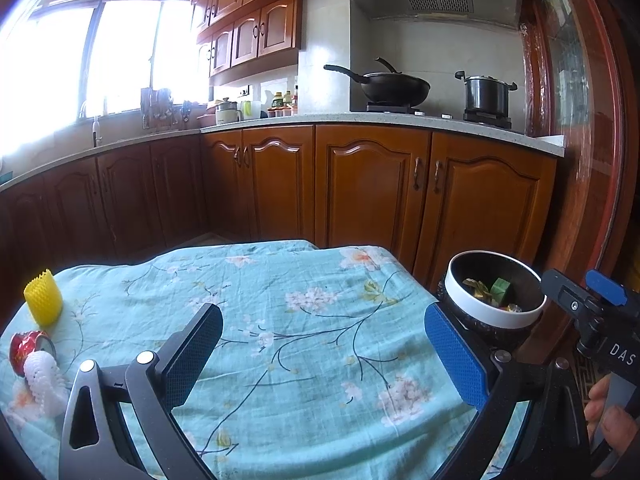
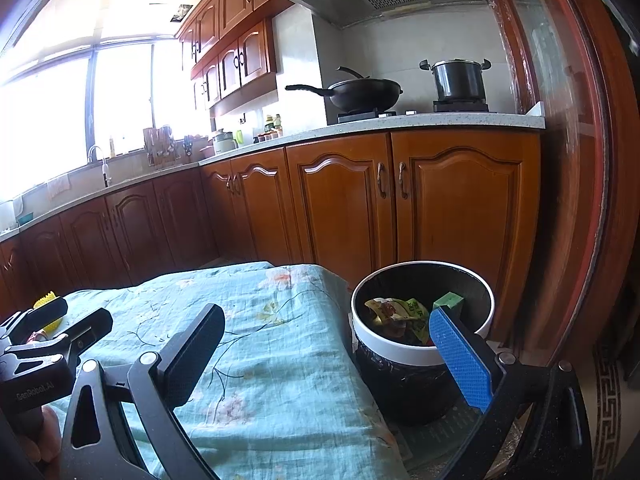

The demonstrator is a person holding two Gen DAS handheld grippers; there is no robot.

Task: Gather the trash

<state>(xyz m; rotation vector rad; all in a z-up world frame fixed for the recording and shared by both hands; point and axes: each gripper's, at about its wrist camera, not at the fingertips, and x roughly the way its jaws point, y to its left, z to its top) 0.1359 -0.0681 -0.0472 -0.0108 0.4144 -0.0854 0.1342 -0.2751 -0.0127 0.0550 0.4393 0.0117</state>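
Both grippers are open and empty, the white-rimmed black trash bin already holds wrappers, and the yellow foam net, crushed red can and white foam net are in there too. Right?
Not quite. The yellow foam net, crushed red can and white foam net lie on the floral cloth, as the left wrist view shows. The rest holds: left gripper and right gripper open and empty, wrappers in the white-rimmed black trash bin.

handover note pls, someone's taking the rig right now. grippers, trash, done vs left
Left hand-held gripper: open, empty, over the floral tablecloth.
Right hand-held gripper: open, empty, near the table's right edge by the bin.
Done: wrappers and a green box are already in the bin.
Left: yellow foam sleeve, crushed red can and white foam net on the table's left side.
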